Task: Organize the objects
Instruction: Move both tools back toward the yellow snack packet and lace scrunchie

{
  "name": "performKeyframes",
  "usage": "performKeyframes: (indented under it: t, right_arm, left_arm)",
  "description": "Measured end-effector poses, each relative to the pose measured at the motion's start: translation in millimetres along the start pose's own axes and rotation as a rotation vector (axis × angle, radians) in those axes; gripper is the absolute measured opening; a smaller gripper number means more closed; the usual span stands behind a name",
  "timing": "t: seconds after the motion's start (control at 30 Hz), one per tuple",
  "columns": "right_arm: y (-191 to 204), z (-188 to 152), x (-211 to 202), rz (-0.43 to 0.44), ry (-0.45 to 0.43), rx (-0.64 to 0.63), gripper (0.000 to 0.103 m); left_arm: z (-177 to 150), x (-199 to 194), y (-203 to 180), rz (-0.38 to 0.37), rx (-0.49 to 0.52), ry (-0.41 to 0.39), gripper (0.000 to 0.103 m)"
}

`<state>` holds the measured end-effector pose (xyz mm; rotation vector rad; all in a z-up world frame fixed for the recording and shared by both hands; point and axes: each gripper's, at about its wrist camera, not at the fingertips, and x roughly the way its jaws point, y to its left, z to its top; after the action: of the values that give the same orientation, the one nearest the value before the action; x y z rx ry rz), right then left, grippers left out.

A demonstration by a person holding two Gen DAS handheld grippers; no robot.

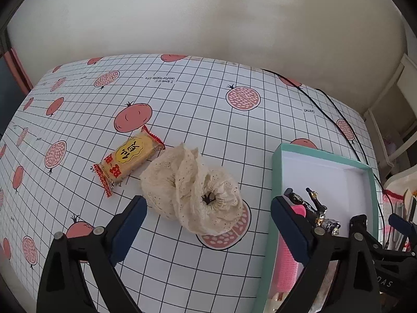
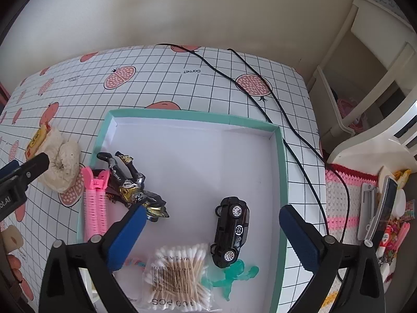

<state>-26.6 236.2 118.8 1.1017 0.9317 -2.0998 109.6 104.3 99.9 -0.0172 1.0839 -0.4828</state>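
Observation:
A cream lace scrunchie (image 1: 192, 190) lies on the tablecloth, just ahead of my left gripper (image 1: 208, 210), which is open and empty above it. A yellow snack packet (image 1: 130, 161) rests beside the scrunchie on its far left. My right gripper (image 2: 211, 221) is open and empty over the teal-rimmed box (image 2: 192, 114). The box holds a black toy car (image 2: 232, 232), a toy motorcycle (image 2: 130, 182), pink hair rollers (image 2: 95, 203), a bag of cotton swabs (image 2: 177, 268) and a green plastic figure (image 2: 234, 274). The scrunchie (image 2: 62, 167) sits left of the box.
Two black cables (image 2: 260, 96) run across the tablecloth behind and right of the box. A crocheted mat (image 2: 338, 203) with small items lies at the right. A white chair (image 2: 378, 78) stands past the table's right edge. A wall backs the table.

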Motion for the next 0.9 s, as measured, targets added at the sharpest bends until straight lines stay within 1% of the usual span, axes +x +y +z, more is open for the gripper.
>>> performKeyframes:
  t: [0.37,0.5,0.7,0.9]
  right_arm:
    - [0.9,-0.1,1.1,0.001,0.0,0.004,0.103]
    - [10.3,3.8,-5.1,0.023,-0.019,0.01,0.103]
    - [44.4,13.9,-15.5,0.058,-0.053,-0.018,0.103]
    - [94.0,22.9,-24.7,0.103,-0.083,-0.072,0.103]
  left_arm:
    - [2.8,2.2,13.4,0.018,-0.016,-0.005,0.096]
    - [8.0,2.0,28.0,0.015,-0.034,-0.009,0.096]
    - [18.9,-3.3,73.9,0.066,-0.092,-0.032,0.096]
    - [23.9,-7.0,122.0,0.109,-0.146,-0.037,0.096]
